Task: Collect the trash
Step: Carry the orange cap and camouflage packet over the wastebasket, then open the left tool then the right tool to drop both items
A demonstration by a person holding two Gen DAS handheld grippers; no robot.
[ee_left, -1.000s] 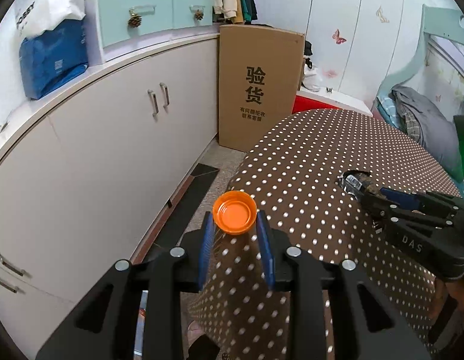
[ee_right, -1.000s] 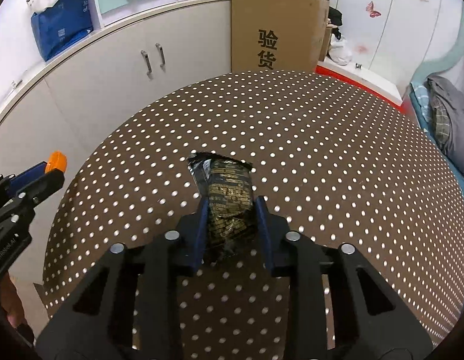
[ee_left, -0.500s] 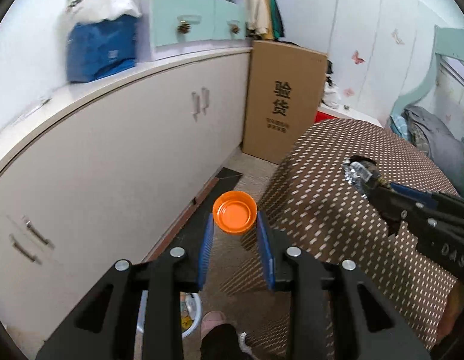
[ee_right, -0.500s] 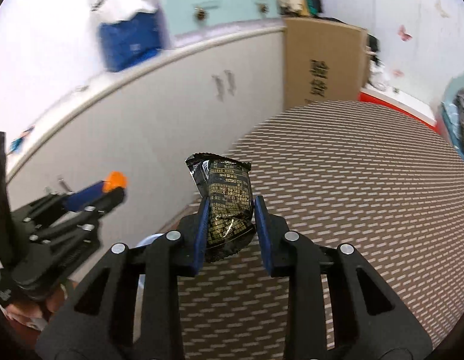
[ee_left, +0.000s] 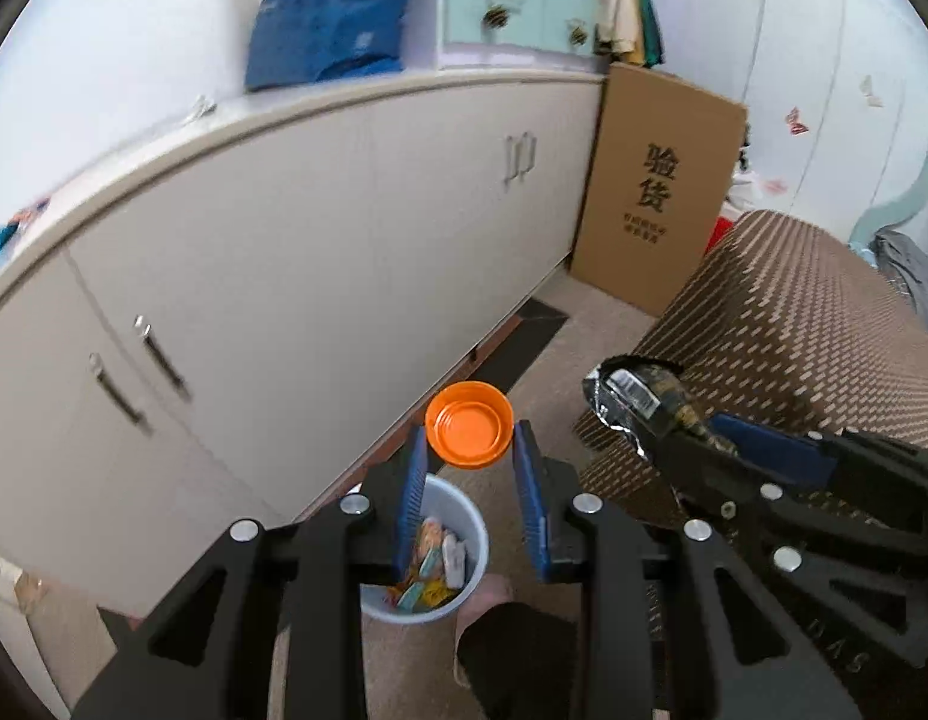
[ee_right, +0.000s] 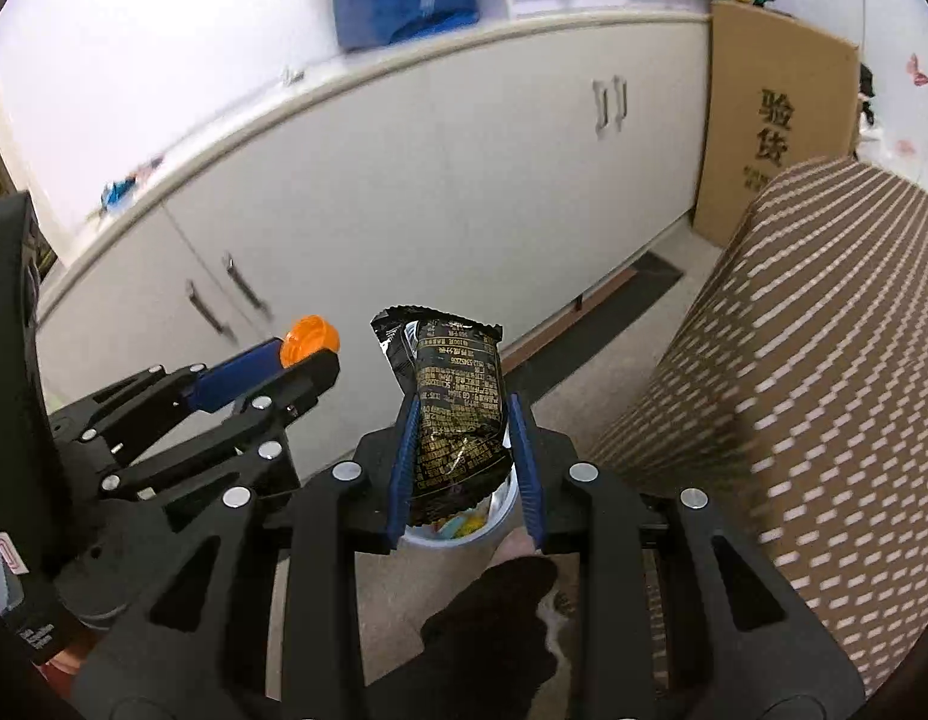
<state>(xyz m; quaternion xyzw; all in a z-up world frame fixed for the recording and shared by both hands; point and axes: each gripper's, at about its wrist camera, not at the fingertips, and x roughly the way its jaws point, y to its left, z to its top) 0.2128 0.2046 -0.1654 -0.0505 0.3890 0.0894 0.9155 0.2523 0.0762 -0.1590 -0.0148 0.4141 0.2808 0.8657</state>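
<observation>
My left gripper (ee_left: 469, 450) is shut on an orange bottle cap (ee_left: 469, 423) and holds it in the air above a pale blue trash bin (ee_left: 471, 540) on the floor, which holds several wrappers. My right gripper (ee_right: 461, 420) is shut on a black snack wrapper (ee_right: 455, 414) with gold print, also above the bin (ee_right: 505, 510), whose rim shows behind the wrapper. In the left wrist view the right gripper (ee_left: 662, 438) with the wrapper (ee_left: 638, 396) sits to the right. In the right wrist view the left gripper (ee_right: 314, 354) with the cap (ee_right: 309, 339) sits to the left.
White cabinets (ee_left: 314, 276) with metal handles run along the left. A brown polka-dot covered table (ee_right: 812, 360) stands on the right. A tall cardboard box (ee_left: 656, 192) leans at the far end. A dark shoe (ee_right: 494, 612) is beside the bin.
Both grippers have swung left off the table and tilted down, carrying the cap and the wrapper. The trash bin has come into view beneath them.
</observation>
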